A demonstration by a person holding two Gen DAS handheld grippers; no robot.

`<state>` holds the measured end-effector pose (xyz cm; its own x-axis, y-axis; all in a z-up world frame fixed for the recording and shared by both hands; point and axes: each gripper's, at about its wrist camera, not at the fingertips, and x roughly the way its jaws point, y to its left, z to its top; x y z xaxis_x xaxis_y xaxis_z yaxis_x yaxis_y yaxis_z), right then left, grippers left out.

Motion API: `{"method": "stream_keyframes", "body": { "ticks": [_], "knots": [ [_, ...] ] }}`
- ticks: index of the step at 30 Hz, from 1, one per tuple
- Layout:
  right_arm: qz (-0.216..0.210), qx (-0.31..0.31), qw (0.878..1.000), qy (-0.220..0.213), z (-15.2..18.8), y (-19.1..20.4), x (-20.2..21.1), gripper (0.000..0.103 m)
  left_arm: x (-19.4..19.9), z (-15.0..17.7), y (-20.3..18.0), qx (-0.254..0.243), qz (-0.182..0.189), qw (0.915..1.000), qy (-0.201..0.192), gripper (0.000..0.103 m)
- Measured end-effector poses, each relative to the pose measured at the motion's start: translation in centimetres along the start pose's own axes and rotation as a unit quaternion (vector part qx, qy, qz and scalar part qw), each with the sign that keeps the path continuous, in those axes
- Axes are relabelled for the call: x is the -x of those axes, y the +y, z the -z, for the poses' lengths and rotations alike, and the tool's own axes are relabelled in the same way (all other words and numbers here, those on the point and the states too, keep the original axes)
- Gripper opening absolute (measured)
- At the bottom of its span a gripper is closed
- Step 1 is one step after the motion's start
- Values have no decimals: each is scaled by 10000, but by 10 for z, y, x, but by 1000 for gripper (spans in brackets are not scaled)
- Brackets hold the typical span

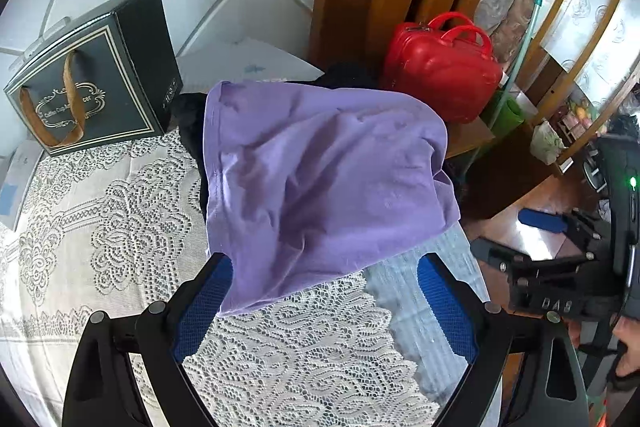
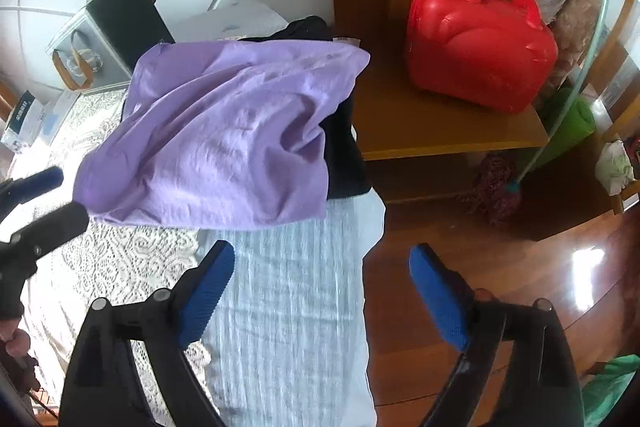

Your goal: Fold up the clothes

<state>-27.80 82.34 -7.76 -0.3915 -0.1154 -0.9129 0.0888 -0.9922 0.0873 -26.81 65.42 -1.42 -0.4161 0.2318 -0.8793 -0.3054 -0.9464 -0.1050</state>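
A crumpled purple garment (image 1: 320, 167) lies on the bed, partly over a black garment (image 2: 344, 155). My left gripper (image 1: 326, 299) is open just in front of it. The purple cloth's near corner lies between the jaws, right beside the left blue pad (image 1: 204, 307), and nothing is pinched. In the right wrist view the left gripper (image 2: 48, 199) shows at the left edge, by the purple garment's (image 2: 232, 131) lower left corner. My right gripper (image 2: 324, 287) is open with nothing between its fingers, above the bed's right edge, and the right gripper (image 1: 560, 267) also appears at the right of the left wrist view.
A white lace cover (image 1: 120, 227) and a pale ribbed sheet (image 2: 288, 307) cover the bed. A black gift bag (image 1: 92, 87) stands at the back left. A red hard case (image 2: 476, 43) sits on a wooden shelf (image 2: 440, 131). A mop (image 2: 512, 187) leans over the wooden floor (image 2: 520, 267).
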Motion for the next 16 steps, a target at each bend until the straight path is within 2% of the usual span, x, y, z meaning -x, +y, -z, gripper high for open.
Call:
{"method": "stream_keyframes", "body": {
  "ticks": [3,10,16],
  "knots": [
    [-98,-26,9999,23,7,1,0,91,-4,0,-9,-140,-172,9995,218,94],
    [-162,17,9999,-2,13,8,3,91,-3,4,-18,-273,-410,9985,247,94],
    [-131,40,9999,-42,12,12,4,91,0,4,-14,-224,-471,9986,115,94]
  ]
}}
